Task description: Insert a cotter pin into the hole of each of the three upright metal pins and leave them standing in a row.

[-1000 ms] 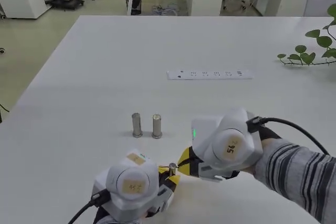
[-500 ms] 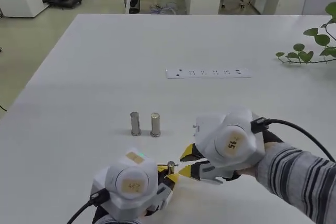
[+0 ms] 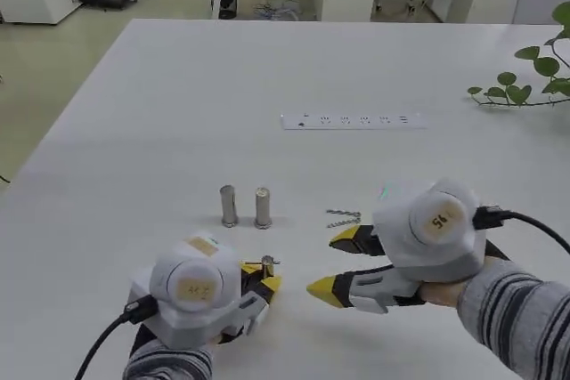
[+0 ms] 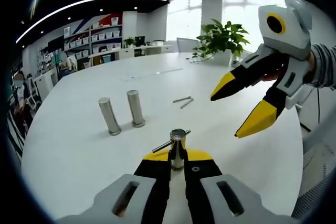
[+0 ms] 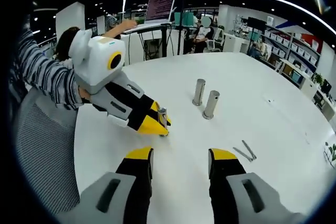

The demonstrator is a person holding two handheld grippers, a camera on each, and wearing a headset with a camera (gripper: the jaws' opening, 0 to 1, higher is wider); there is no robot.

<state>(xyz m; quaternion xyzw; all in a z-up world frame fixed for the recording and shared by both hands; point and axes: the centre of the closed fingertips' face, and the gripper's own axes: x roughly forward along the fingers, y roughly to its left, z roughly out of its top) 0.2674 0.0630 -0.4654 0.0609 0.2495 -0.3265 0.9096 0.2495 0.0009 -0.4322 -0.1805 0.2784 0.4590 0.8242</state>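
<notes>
left gripper (image 3: 260, 279) fingers clamping metal pin (image 4: 177, 144) with cotter pin (image 4: 164, 145) through it, near two upright pins (image 3: 245, 206), right gripper (image 3: 324, 263) fingers wide, nearby

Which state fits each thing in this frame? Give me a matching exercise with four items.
1. left gripper
2. right gripper
3. loose cotter pins
4. free metal pins

A. lying flat on the table
B. open, empty
C. upright, side by side
D. shut on the third metal pin, inserted cotter pin through it

Pairs: 1-D, 2-B, 3-A, 4-C
</notes>
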